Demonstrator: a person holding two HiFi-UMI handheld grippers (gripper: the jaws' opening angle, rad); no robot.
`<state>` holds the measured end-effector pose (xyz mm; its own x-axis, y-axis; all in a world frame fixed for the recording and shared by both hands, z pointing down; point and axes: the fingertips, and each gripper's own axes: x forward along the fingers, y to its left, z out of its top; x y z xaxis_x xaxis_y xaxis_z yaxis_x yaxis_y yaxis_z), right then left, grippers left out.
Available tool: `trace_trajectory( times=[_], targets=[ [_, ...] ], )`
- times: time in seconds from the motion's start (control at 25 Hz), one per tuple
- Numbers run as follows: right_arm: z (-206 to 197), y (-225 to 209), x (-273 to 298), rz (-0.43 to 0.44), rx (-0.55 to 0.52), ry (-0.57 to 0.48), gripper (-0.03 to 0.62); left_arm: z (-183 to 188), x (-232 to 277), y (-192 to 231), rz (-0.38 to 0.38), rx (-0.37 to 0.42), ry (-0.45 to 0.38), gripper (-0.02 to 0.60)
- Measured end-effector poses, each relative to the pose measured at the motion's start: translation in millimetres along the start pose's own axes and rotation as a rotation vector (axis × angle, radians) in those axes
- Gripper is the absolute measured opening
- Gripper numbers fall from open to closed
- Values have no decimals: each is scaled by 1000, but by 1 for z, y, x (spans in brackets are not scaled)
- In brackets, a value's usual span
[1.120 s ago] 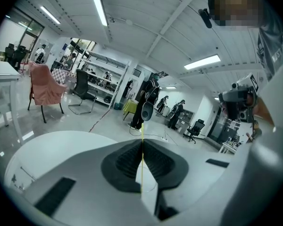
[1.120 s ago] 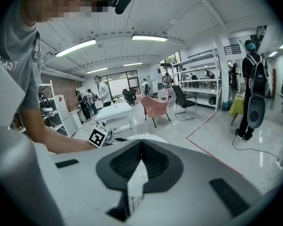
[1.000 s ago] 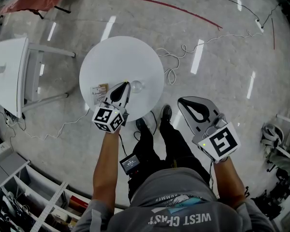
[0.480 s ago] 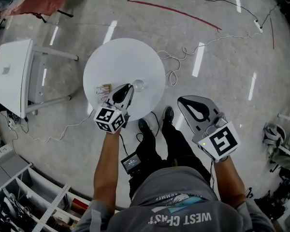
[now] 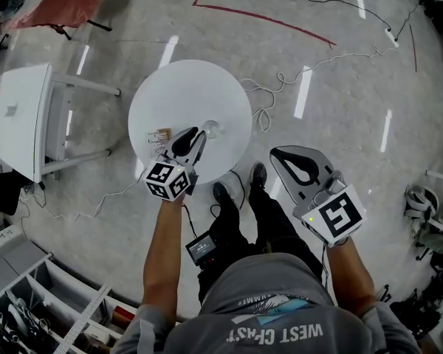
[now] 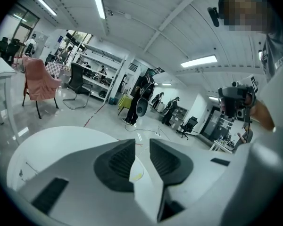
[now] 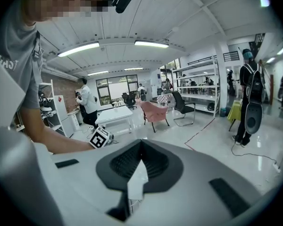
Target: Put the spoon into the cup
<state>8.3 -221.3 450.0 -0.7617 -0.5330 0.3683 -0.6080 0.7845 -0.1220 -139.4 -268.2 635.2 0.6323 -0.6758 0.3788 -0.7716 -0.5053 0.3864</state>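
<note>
Head view: cup [image 5: 212, 130] stood on round table [image 5: 184, 87], just far-right of left gripper [image 5: 198, 135], jaws slightly spread, nothing between. Right gripper [image 5: 284, 157] pressed together, off table to right. Spoon not made out.

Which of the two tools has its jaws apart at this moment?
The left tool: a clear gap shows between its jaws. The right tool has its jaws pressed together, with nothing between them.

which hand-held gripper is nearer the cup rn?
Left. The left hand-held gripper is above the round table, its tips right beside the cup. The right hand-held gripper is off the table, over the floor, well to the cup's right.
</note>
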Motion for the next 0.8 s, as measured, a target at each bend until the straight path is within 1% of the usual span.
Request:
trace_trajectory(
  times=[0.04, 0.12, 0.16, 0.24, 0.32, 0.56, 0.8],
  targets=[
    [2, 0, 0, 0, -4, -12, 2, 0, 0, 1, 1, 0, 0, 97],
    [-4, 0, -4, -7, 13, 19, 2, 2, 0, 0, 3, 1, -2, 97],
    [-4, 0, -5, -9, 15, 18, 2, 4, -1, -2, 2, 3, -4, 97],
    [6, -1, -7, -6, -2, -28, 2, 10, -2, -8, -2, 12, -10, 97],
    [13, -3, -10, -6, -8, -49, 2, 19, -3, -14, -7, 25, -18, 97],
    [37, -1, -10, -14, -27, -95, 2, 57, -15, -25, -21, 75, -69, 97],
    [66, 7, -7, -12, -81, -147, 2, 103, -45, -35, -28, 145, -139, 92]
  ],
)
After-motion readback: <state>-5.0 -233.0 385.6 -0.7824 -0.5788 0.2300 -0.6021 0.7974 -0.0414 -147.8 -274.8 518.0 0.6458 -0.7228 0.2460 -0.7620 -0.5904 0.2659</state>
